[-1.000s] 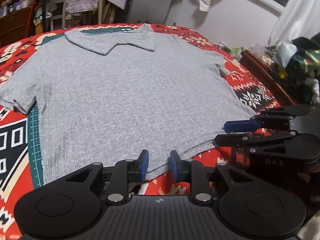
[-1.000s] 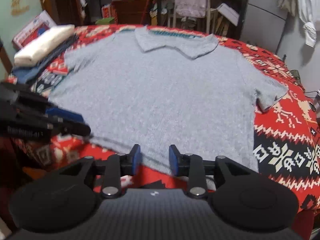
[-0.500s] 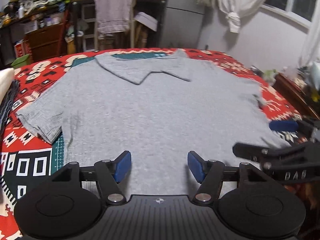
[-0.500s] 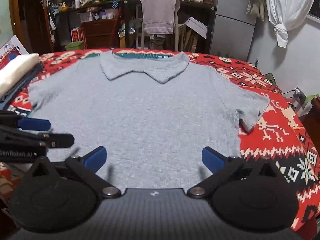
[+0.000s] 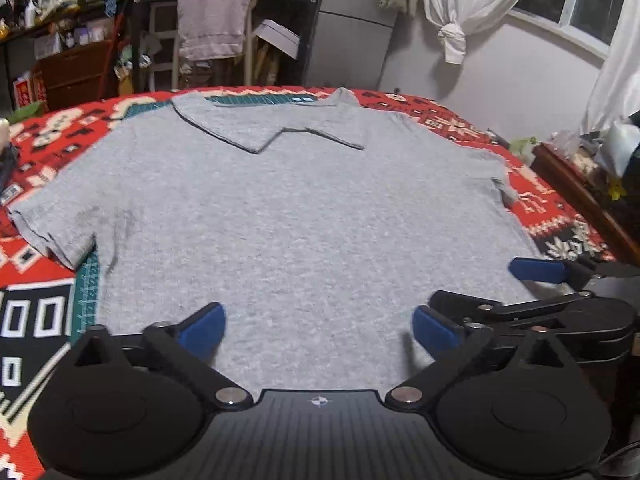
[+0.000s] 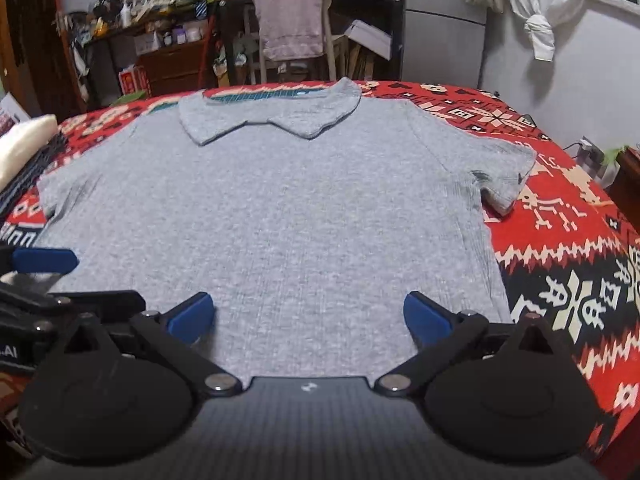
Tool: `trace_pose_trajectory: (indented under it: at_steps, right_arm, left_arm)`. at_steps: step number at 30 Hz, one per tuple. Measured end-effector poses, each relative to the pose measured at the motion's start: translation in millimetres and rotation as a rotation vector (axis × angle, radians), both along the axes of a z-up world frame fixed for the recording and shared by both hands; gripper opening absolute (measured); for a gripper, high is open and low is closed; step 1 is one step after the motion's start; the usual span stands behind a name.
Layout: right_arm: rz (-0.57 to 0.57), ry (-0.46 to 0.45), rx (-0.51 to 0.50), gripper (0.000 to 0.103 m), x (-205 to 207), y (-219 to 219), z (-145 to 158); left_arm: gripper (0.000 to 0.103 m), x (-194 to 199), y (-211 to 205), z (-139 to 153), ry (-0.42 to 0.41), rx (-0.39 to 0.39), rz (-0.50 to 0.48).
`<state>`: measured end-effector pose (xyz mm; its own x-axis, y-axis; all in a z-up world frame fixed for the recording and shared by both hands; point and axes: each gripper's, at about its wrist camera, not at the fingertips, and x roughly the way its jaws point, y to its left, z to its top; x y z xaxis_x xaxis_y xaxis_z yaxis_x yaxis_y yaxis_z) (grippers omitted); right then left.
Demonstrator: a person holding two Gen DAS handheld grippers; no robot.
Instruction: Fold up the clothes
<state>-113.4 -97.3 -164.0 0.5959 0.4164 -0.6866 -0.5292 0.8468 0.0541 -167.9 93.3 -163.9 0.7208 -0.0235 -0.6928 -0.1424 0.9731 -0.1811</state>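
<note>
Grey polo shirt (image 5: 304, 216): lying flat, collar at the far end, on a red patterned cloth (image 6: 560, 216). Left gripper (image 5: 318, 330) and right gripper (image 6: 306, 318): both hovering over the shirt's near hem, blue-tipped fingers spread wide, gripping nothing.

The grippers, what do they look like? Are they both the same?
Yes. The left gripper and the right gripper are matching black plastic, each with two round discs, silver screws, a ribbed top bearing a small white mark, and blue-padded jaws. White lettering shows on their sides.
</note>
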Motion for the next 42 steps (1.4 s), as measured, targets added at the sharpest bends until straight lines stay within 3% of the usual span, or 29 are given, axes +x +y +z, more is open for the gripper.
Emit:
trace_pose_trajectory:
  at_steps: [5, 11, 19, 27, 32, 42]
  right_arm:
    - [-0.031, 0.040, 0.085, 0.103, 6.0, -12.2, 3.9]
    - [0.044, 0.041, -0.054, 0.103, 5.5, 1.7, 4.7]
    - [0.017, 0.057, -0.056, 0.103, 6.3, 4.0, 6.0]
    - [0.033, 0.139, -0.113, 0.103, 19.7, 11.1, 11.7]
    - [0.027, 0.135, -0.113, 0.103, 19.0, 11.7, 11.1]
    - [0.026, 0.177, -0.159, 0.103, 1.8, 2.9, 16.4]
  left_arm:
    - [0.103, 3.7, 1.2, 2.3, 0.019, -0.021, 0.012]
    - [0.103, 7.5, 0.1, 3.2, 0.048, -0.004, -0.022]
    - [0.103, 8.0, -6.4, 0.8, 0.070, 0.065, -0.079]
    - [0.103, 11.7, -2.6, 4.1, 0.092, 0.044, -0.082]
    - [0.103, 9.1, -2.5, 3.2, 0.073, 0.034, -0.063]
    - [0.103, 3.2, -11.6, 4.9, 0.183, 0.091, -0.078]
